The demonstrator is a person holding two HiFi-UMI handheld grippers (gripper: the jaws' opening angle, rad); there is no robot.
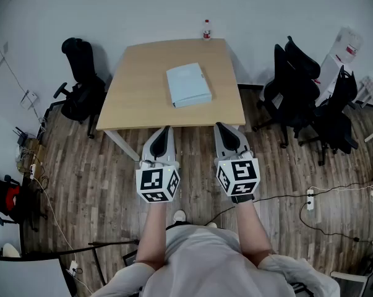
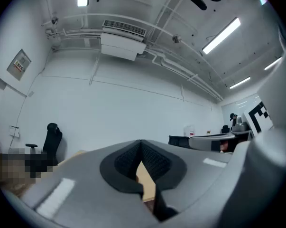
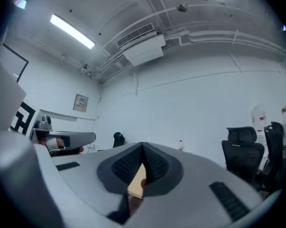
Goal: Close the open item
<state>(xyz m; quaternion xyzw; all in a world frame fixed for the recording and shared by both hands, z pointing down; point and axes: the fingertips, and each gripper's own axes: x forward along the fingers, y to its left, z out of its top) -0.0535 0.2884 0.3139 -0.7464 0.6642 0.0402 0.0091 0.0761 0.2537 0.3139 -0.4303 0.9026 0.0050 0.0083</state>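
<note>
A pale blue, flat, book-like case (image 1: 188, 85) lies in the middle of a light wooden table (image 1: 137, 98); from here it looks flat. My left gripper (image 1: 167, 129) and right gripper (image 1: 218, 125) are held side by side over the floor, just short of the table's near edge and apart from the case. Both are shut, tips touching, with nothing held. In the left gripper view the left gripper (image 2: 142, 144) points up at the far wall, and only a sliver of table (image 2: 145, 179) shows below the tips. The right gripper view shows the right gripper (image 3: 143, 146) the same way.
A small bottle (image 1: 206, 30) stands at the table's far edge. A black office chair (image 1: 81, 79) is left of the table, and more black chairs (image 1: 297, 85) stand on the right. Cables and a power strip (image 1: 309, 198) lie on the wood floor.
</note>
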